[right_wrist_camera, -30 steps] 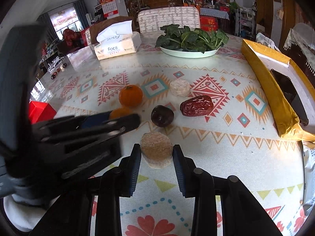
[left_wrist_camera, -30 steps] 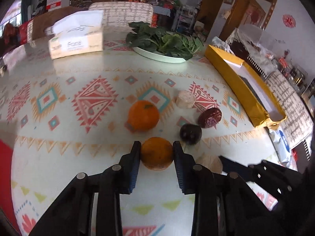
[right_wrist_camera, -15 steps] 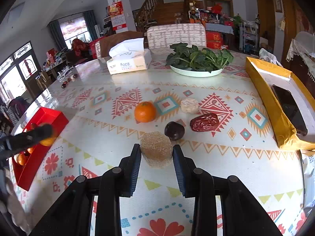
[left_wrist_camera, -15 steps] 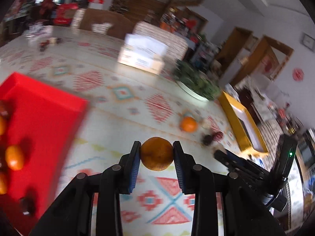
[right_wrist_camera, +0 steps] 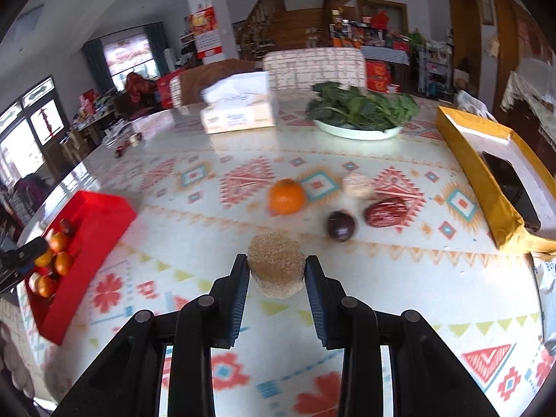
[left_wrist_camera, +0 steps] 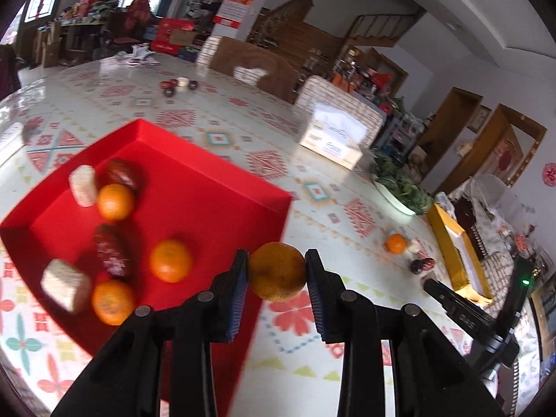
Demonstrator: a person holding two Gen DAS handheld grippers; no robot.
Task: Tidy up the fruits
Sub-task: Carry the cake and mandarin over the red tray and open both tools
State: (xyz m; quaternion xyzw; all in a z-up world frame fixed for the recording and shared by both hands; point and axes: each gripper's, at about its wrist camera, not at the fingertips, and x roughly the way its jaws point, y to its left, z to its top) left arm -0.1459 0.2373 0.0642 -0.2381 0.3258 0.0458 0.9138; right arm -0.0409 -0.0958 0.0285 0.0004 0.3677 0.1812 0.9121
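Observation:
My left gripper (left_wrist_camera: pixel 277 271) is shut on an orange (left_wrist_camera: pixel 277 271) and holds it in the air at the right edge of the red tray (left_wrist_camera: pixel 215 187). The tray holds several oranges, red dates and beige cakes. My right gripper (right_wrist_camera: pixel 277 271) is shut on a round brown cake (right_wrist_camera: pixel 276 263) and holds it above the table. Beyond it on the table lie an orange (right_wrist_camera: pixel 287 196), a dark plum (right_wrist_camera: pixel 341 226), a red date (right_wrist_camera: pixel 385 212) and a pale cake (right_wrist_camera: pixel 357 185). The red tray also shows at the left of the right wrist view (right_wrist_camera: pixel 100 215).
A tissue box (right_wrist_camera: pixel 239 111), a white plate of greens (right_wrist_camera: pixel 361 111) and a yellow box (right_wrist_camera: pixel 486 173) with a dark phone stand on the patterned tablecloth. Small items (left_wrist_camera: pixel 179 85) lie at the table's far side. The right gripper shows in the left wrist view (left_wrist_camera: pixel 462 312).
My left gripper has lifted the orange off the table and swung left over to the red tray. My right gripper has lifted the brown cake and turned a little left.

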